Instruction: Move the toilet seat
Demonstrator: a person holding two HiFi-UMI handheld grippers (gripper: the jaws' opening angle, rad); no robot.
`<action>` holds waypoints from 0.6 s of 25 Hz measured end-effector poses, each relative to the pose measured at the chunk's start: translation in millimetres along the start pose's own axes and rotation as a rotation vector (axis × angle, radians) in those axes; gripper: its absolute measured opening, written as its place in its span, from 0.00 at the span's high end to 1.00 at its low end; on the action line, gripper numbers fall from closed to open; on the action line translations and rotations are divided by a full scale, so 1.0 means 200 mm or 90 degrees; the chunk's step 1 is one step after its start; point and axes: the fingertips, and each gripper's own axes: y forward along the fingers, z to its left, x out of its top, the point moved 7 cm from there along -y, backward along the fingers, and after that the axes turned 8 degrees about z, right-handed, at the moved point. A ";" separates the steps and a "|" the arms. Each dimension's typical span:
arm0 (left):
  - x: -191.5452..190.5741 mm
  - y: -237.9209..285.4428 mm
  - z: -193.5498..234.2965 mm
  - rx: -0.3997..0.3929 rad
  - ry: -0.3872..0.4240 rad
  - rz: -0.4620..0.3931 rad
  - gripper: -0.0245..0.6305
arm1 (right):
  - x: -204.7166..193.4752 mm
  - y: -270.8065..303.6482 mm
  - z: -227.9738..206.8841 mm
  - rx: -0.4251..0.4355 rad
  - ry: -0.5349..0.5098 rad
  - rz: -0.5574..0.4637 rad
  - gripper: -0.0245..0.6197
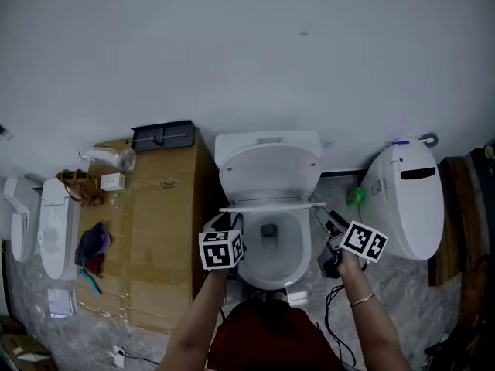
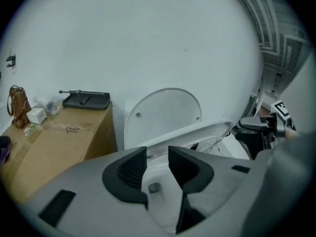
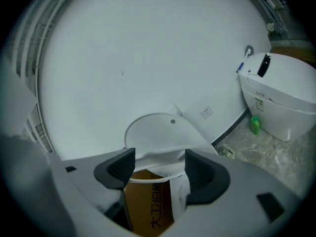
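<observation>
One toilet seat (image 1: 267,205), half raised, between right gripper (image 3: 154,163) jaws; contact unclear

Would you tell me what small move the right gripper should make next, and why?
Probably lift the right gripper a little, tipping the toilet seat back toward the upright lid. The seat stands only half raised above the bowl, its rim between that gripper's parted jaws; the left gripper holds nothing.
</observation>
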 end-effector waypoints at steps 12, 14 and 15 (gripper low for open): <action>0.19 0.09 0.03 0.013 -0.017 -0.022 0.73 | 0.04 0.19 0.16 -0.073 -0.244 0.041 0.77; 0.22 0.10 0.03 0.014 -0.018 -0.026 0.73 | 0.06 0.23 0.19 -0.083 -0.270 0.039 0.83; 0.23 0.11 0.04 0.014 -0.019 -0.027 0.73 | 0.07 0.25 0.20 -0.089 -0.282 0.037 0.85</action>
